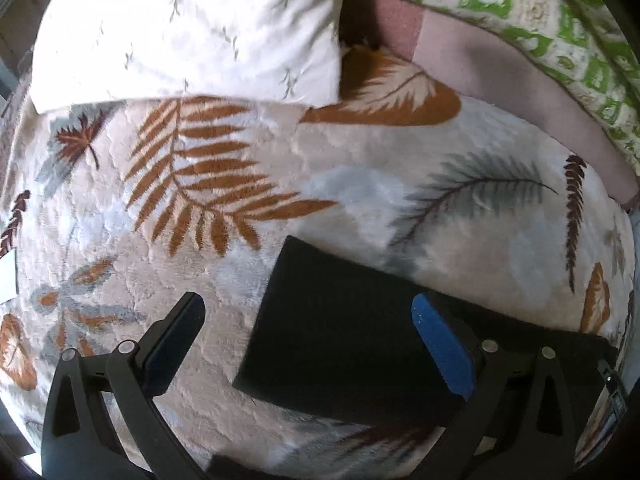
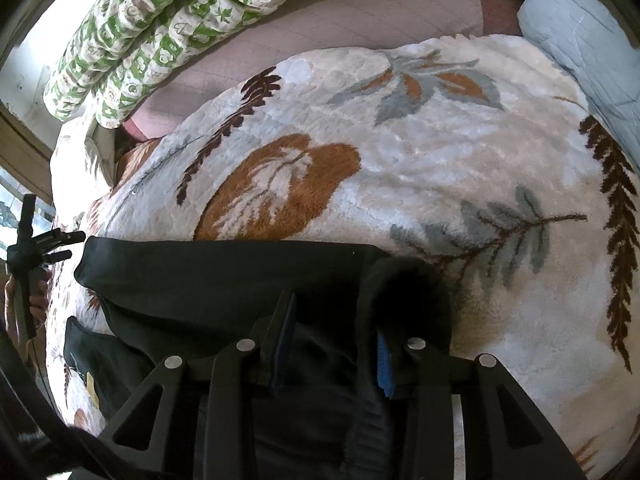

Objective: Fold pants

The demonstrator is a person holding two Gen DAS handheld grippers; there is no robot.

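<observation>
The black pants point(image 2: 224, 280) lie flat on the leaf-patterned fleece blanket point(image 2: 460, 152) that covers the bed, their long axis running sideways across the right wrist view, from a rolled, thick end near the right tongs point(image 2: 336, 344) out to two leg ends toward the left tongs point(image 2: 56, 246), which show small at that far side. So the right tongs are at one end of the pants and the left tongs at the other.

In the left wrist view a squared end of the pants point(image 1: 340, 320) sits between and just ahead of the left tongs point(image 1: 308, 340), reaching under the blue-padded finger while the other finger stands over bare blanket point(image 1: 240, 168). These tongs are spread wide and grip nothing.

The right tongs stand only a little apart, with dark cloth bunched between and around the pads; I judge they are pinching that end of the pants, though black on black makes contact hard to confirm.

Beyond the pants, a white pillow point(image 1: 180, 28) lies past the blanket's far edge, and a green-and-white quilt point(image 2: 160, 20) is rolled further back.
</observation>
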